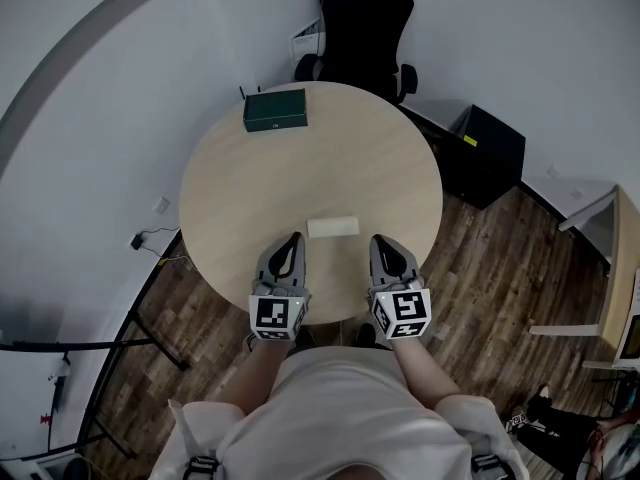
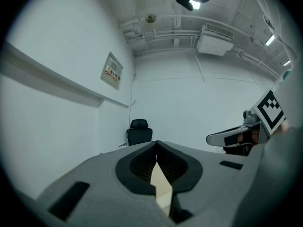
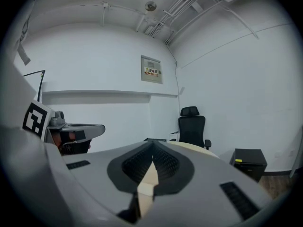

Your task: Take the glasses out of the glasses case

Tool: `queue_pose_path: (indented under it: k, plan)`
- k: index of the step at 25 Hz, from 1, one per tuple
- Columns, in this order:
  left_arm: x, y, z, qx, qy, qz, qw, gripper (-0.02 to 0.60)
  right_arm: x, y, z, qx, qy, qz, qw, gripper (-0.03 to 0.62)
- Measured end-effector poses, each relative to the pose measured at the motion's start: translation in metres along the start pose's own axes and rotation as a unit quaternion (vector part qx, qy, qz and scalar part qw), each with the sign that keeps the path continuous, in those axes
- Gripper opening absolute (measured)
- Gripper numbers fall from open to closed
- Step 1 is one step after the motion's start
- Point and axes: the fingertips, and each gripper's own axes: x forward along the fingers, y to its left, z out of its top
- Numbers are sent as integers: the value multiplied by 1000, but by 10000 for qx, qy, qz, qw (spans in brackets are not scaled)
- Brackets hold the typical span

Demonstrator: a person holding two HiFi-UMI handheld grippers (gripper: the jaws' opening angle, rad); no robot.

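The left gripper and right gripper hover side by side over the near edge of the round, light wood counter, both pointing across it. Each gripper's fingers are clenched together with nothing between them. A pale oblong thing, which seems to be the glasses case, lies closed near the near edge, between the two grippers and touching neither. A dark green box sits at the far edge, well apart from them. A black office chair stands beyond the counter.
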Motion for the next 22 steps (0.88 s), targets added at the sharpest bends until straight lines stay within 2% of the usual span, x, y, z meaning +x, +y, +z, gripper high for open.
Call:
queue_pose_path:
  k: [12, 22]
  plan:
    - [29, 11, -40, -57, 456, -65, 9989, 9, 36, -10, -33, 67, 425, 51, 9991, 12]
    - [60, 15, -90, -115, 934, -121, 9955, 9, 67, -19, -76, 94, 867, 181, 9960, 12]
